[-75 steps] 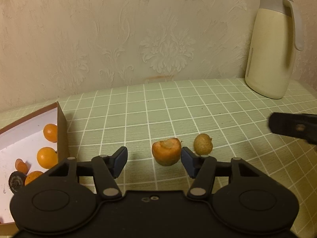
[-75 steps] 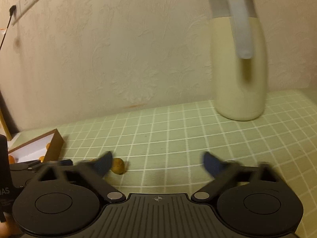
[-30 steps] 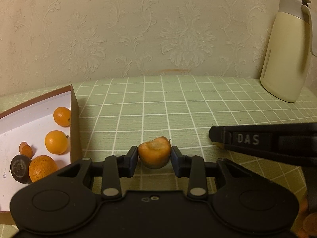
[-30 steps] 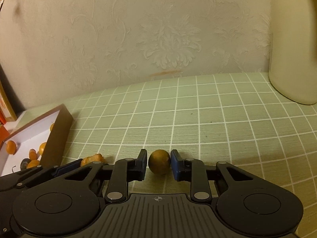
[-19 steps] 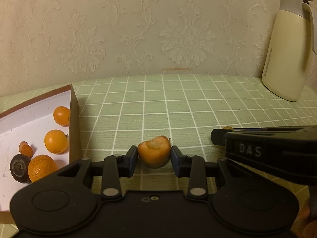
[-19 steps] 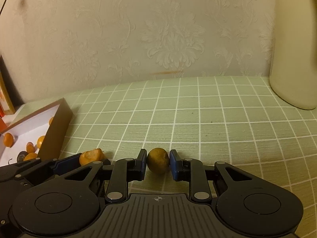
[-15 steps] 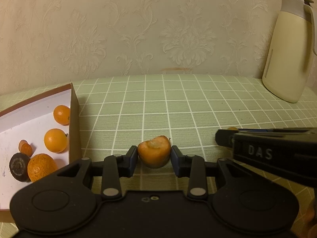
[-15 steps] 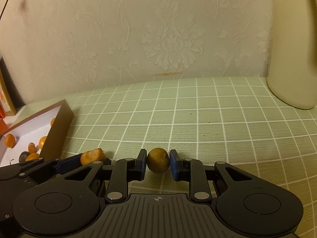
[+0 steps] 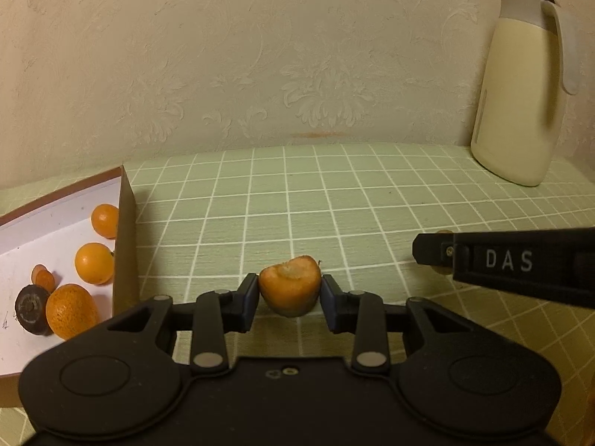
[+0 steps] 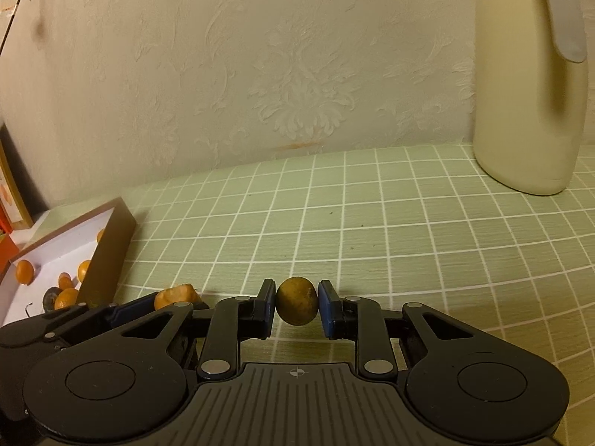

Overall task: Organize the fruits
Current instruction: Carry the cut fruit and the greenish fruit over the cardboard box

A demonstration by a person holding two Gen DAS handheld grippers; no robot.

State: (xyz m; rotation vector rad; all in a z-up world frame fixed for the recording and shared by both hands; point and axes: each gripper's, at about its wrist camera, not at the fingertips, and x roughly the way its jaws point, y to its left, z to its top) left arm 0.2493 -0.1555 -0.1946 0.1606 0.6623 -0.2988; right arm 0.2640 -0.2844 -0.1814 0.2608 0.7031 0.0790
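Note:
My left gripper point(image 9: 290, 293) is shut on a cut orange fruit piece point(image 9: 289, 284) and holds it just above the green checked tablecloth point(image 9: 334, 200). My right gripper point(image 10: 296, 304) is shut on a small round brownish-yellow fruit point(image 10: 296, 300). In the right wrist view the left gripper and its orange piece point(image 10: 174, 295) lie close at the lower left. In the left wrist view the right gripper's black side marked DAS point(image 9: 520, 264) crosses at the right. An open box point(image 9: 124, 230) with a white floor at the left holds several oranges point(image 9: 93, 263) and a dark round fruit point(image 9: 31, 308).
A cream thermos jug point(image 9: 520, 104) stands at the back right of the table, against the patterned wall; it also shows in the right wrist view point(image 10: 528, 85). The box's brown wall point(image 10: 111, 252) rises left of both grippers.
Both grippers closed on their fruits about a second ago and still hold them. Both have risen a little, and the right gripper has shifted slightly right in the left wrist view.

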